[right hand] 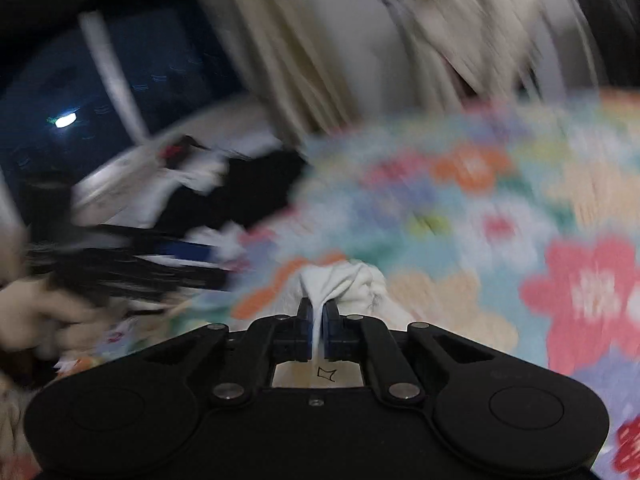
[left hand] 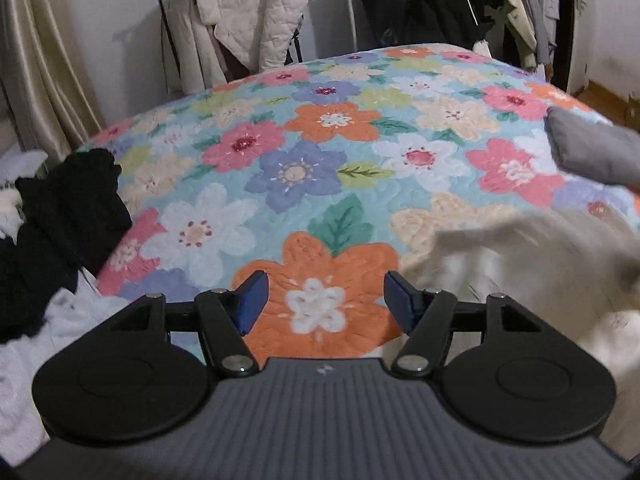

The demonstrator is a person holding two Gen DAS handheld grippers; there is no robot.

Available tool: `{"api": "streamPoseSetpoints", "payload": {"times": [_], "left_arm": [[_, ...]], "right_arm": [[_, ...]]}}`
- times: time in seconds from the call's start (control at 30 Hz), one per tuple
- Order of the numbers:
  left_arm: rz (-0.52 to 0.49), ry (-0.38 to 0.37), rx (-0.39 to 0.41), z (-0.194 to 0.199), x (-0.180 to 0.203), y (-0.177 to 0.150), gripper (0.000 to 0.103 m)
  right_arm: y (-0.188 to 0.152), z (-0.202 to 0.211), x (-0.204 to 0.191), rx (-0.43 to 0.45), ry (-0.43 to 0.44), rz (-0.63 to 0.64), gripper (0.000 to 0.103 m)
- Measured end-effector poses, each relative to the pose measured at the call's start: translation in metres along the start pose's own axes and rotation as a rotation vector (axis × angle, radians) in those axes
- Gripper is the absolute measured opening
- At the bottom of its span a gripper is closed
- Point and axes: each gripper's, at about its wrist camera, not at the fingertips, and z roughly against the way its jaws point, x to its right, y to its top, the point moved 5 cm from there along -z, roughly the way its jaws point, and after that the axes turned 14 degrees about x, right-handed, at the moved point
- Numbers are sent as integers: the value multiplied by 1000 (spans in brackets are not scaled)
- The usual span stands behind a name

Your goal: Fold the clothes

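My left gripper (left hand: 325, 300) is open and empty, low over the flowered quilt (left hand: 312, 152) on the bed. A cream-white garment (left hand: 520, 264) lies blurred on the quilt to its right. My right gripper (right hand: 318, 312) is shut on a bunched fold of the white garment (right hand: 352, 280), with cloth pinched between the blue pads (right hand: 305, 320). The right wrist view is smeared by motion. The left gripper shows there as a dark blurred shape (right hand: 120, 272) at the left.
A black knit garment (left hand: 60, 216) and white clothes (left hand: 36, 340) lie piled at the bed's left edge. A grey folded item (left hand: 596, 152) sits at the right. A rack with hanging coats (left hand: 256, 8) stands behind the bed; a curtain (left hand: 36, 60) hangs at left.
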Motion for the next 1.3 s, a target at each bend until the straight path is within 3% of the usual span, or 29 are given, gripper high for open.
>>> {"api": "streamPoseSetpoints", "payload": {"times": [0.13, 0.27, 0.4, 0.5, 0.6, 0.67, 0.7, 0.73, 0.83, 1.03, 1.17, 1.3], "left_arm": [[2, -65, -41, -12, -1, -15, 63], [22, -202, -66, -22, 16, -16, 64], [45, -389, -115, -39, 46, -6, 75], [40, -472, -199, -59, 69, -2, 81], [-3, -547, -296, -77, 91, -7, 81], [-43, -589, -361, -88, 105, -12, 71], [-62, -580, -375, -91, 108, -17, 41], [-54, -565, -382, -93, 108, -20, 21], [98, -492, -325, -89, 88, -16, 15], [229, -221, 25, -39, 24, 40, 15], [205, -85, 182, -18, -2, 81, 14], [119, 47, 313, -23, -7, 120, 13]], "right_arm": [[-42, 24, -74, -175, 227, 40, 7], [-103, 25, -105, -353, 290, 51, 7], [-114, 29, -101, -364, 253, 7, 7], [-107, 32, -98, -336, 220, -4, 7], [-104, 26, -94, -315, 185, 14, 7], [-103, 27, -92, -304, 164, 24, 7], [-103, 27, -92, -296, 150, 28, 7], [-103, 26, -93, -287, 137, 31, 7], [-101, 26, -89, -259, 84, 40, 7], [-91, 28, -71, -186, -38, 34, 7], [-67, 27, -48, -141, -100, 52, 7], [-26, 16, -14, -96, -174, 112, 7]]}}
